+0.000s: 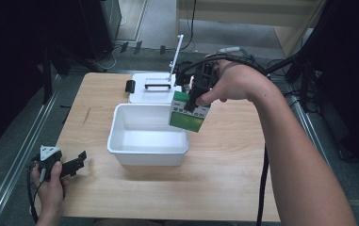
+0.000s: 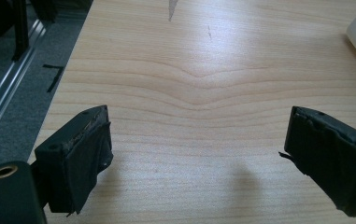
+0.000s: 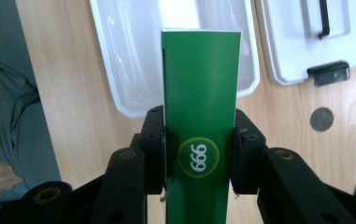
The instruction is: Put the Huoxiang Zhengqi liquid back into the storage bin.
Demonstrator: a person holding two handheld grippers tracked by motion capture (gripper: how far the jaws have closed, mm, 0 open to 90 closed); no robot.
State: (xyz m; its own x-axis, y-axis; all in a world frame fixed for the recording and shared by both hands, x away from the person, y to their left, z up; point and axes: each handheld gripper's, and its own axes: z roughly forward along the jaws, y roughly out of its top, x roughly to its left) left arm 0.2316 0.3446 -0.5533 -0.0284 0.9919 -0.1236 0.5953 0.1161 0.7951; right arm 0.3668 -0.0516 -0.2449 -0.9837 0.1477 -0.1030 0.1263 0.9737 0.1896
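Nearest me, at the front left corner of the wooden counter (image 1: 224,169), my left gripper (image 1: 76,162) lies low in the hand, jaws wide apart w/ nothing between them; in the left gripper view there's bare wood grain btwn the two black pads. Mid-counter sits an open white bin (image 1: 148,153), rectangular, inside looks empty. Over its right rear corner my right gripper (image 1: 192,104) is clamped on a green box (image 1: 186,118), held off the counter, tilted. In the right gripper view the box (image 3: 199,93) stands btwn both jaws, pads pressing its two narrow sides, a yellow-ringed round logo w/ white digits facing the camera, the bin below and beyond it. Farther back, touching the bin's rear edge, lies a white lid (image 1: 151,92) w/ a dark handle and a black latch. A small round coin-like disc (image 3: 322,119) lies on the wood near the lid. Beyond the counter: grey floor, cables, dark stands.
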